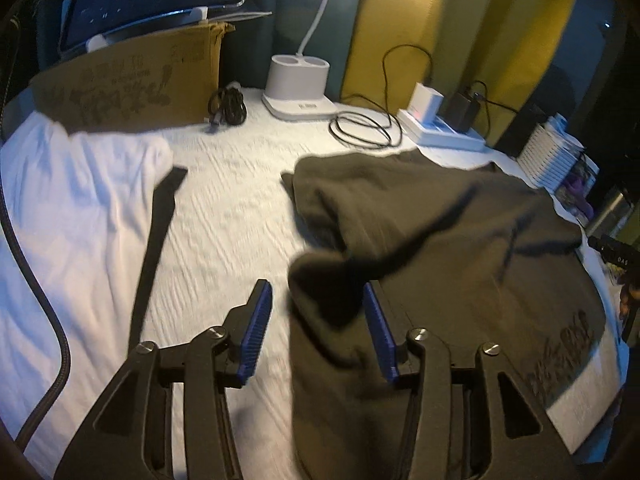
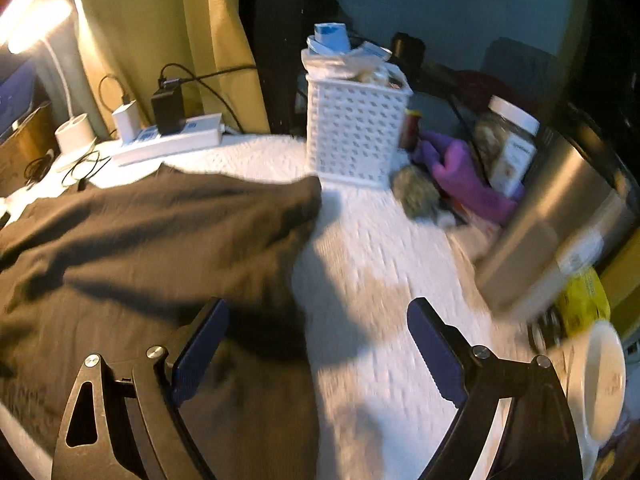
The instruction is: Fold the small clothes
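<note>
Both grippers released: left gripper (image 1: 318,320), right gripper (image 2: 318,356) empty. Dark shirt (image 1: 440,240) bunched; your fold risks unrolling, cables (image 1: 360,132) near.

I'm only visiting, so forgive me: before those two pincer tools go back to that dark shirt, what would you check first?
1. Left hand-held gripper open, nothing pinched: ok; the dark olive cotton shirt lies beneath, pads apart.
2. Right hand-held gripper open and empty: ok.
3. Shirt lying flat: not ok; a bunched fold rises near the left gripper, and wrinkles show.
4. Free white quilted surface beside the shirt: ok.
5. Clutter clear of the shirt: not ok; the white plastic lattice basket stands close to its edge.
6. Which part of the shirt is the sleeve: cannot tell; pictures blurred.
</note>
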`<state>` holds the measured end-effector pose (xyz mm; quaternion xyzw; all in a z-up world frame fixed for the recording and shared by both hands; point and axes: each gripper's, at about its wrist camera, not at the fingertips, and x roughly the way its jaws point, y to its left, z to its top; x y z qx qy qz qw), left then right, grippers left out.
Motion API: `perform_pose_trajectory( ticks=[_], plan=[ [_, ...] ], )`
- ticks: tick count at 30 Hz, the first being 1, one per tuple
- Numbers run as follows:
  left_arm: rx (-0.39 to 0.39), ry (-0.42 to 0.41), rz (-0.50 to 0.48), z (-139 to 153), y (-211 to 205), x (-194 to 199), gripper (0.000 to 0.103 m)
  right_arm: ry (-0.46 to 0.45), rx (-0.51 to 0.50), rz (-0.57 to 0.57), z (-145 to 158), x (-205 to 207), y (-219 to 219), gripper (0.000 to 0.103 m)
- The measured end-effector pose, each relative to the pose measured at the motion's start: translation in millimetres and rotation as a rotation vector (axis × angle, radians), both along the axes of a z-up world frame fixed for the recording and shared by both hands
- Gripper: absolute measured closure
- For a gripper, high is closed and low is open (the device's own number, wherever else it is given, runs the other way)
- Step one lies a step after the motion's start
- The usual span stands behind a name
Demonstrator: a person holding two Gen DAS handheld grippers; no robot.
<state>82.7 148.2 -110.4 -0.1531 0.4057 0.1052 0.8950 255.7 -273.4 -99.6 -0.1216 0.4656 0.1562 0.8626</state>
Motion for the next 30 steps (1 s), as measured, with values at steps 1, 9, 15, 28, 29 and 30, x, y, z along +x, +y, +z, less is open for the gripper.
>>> perform_pose_trajectory(
  ticks=[1, 9, 15, 28, 29, 30],
  plan=[
    [-0.005, 0.000, -0.003, -1, -3, -4, 0.044, 0.004, 0.004, -0.004, -1, -8, -4, 0.011],
    [-0.016, 0.038, -0.030, -16, -30, -35, 0.043, 0.056, 0.057, -0.030, -13, -61, -32, 0.027],
    [-0.018, 0.059, -0.040, -26, -44, -55, 0.043, 0.087, 0.093, -0.017, -23, -88, -38, 0.038],
    [0.028, 0.038, -0.097, -27, -68, -69, 0.084, 0.007, 0.112, 0.029, -10, -127, -25, 0.099],
    [0.038, 0.033, -0.104, -25, -71, -71, 0.089, -0.006, 0.109, 0.025, -5, -131, -27, 0.099],
    [0.043, 0.028, -0.109, -23, -73, -72, 0.090, -0.016, 0.106, 0.024, -1, -135, -29, 0.099]
  ],
)
